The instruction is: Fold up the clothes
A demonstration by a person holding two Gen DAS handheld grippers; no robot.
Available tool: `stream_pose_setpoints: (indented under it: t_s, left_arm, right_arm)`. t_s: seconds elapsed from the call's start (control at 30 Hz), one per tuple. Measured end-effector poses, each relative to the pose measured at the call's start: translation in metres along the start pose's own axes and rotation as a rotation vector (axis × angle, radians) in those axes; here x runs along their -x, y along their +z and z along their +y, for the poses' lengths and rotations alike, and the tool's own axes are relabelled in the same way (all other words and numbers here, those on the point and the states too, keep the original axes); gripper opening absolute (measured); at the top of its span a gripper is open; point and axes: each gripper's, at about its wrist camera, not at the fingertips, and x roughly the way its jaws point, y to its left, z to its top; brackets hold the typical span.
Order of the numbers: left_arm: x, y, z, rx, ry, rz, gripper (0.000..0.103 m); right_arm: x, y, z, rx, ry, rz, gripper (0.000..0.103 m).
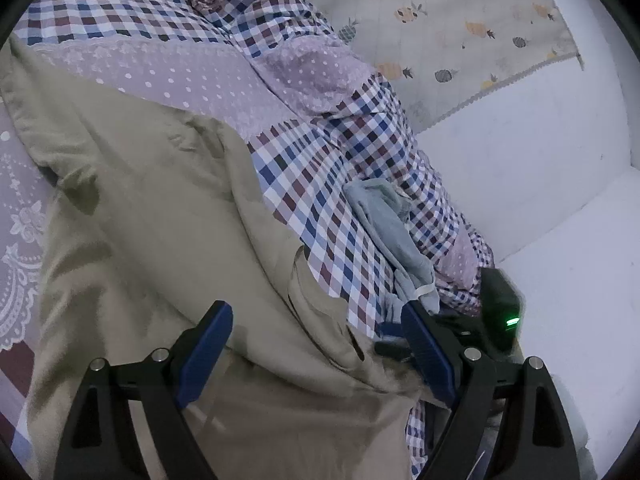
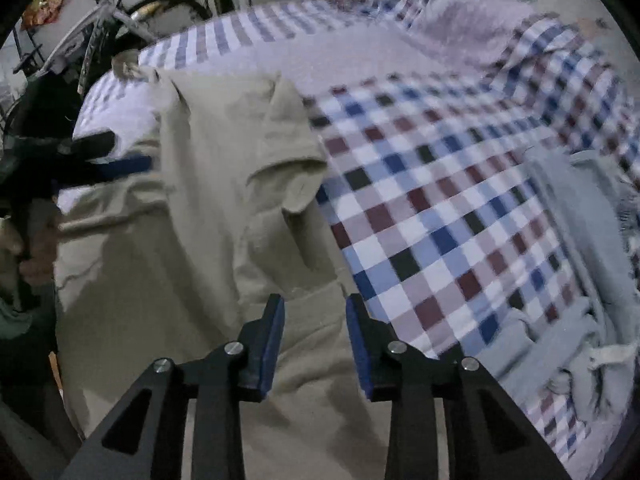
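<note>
From the left wrist, the left tool [image 1: 316, 344] hangs released over one limp, light khaki cotton garment [image 1: 160, 220] spread on the checked bedcover [image 1: 320, 184], beside one crumpled grey-blue cloth [image 1: 392, 236]. From the right wrist, the right tool [image 2: 314, 336] gapes over a khaki fold, the hem [image 2: 296, 196] looking the best hold.

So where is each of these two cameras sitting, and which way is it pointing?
Left wrist view: sits on the left gripper, looking forward between its open blue fingers at the beige trousers on the checked bedspread; the right gripper shows at the right.
Right wrist view: sits on the right gripper, fingers open above the beige trousers; the left gripper and a hand show at the left edge.
Both share the trousers, the bedspread and a grey garment.
</note>
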Motion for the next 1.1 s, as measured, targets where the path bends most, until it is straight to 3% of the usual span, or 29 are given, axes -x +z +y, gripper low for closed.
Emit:
stream_pose_setpoints:
  t_s: [0.17,0.63,0.7,0.8,1.1]
  left_arm:
    - [0.001,0.001,0.005,0.021,-0.009,0.002,0.088]
    - [0.002,0.000,0.003,0.011,-0.008,0.003,0.088]
    - [0.002,0.000,0.003,0.009,-0.007,0.002,0.088]
    - [0.001,0.000,0.004,0.013,-0.005,0.001,0.088]
    - [0.003,0.002,0.005,0.012,0.008,-0.009,0.088]
  right_arm:
    - [-0.044,0.004,-0.002,0.044,-0.018,0.115,0.033]
    - [-0.046,-0.007,-0.022,0.001,-0.021,0.147,0.033]
    - [-0.043,-0.008,-0.017,0.019,-0.040,0.134,0.028]
    - [-0.033,-0.015,0.001,0.079,-0.119,0.100,0.007]
    - [0.013,-0.039,0.064,0.180,-0.289,-0.072,0.007]
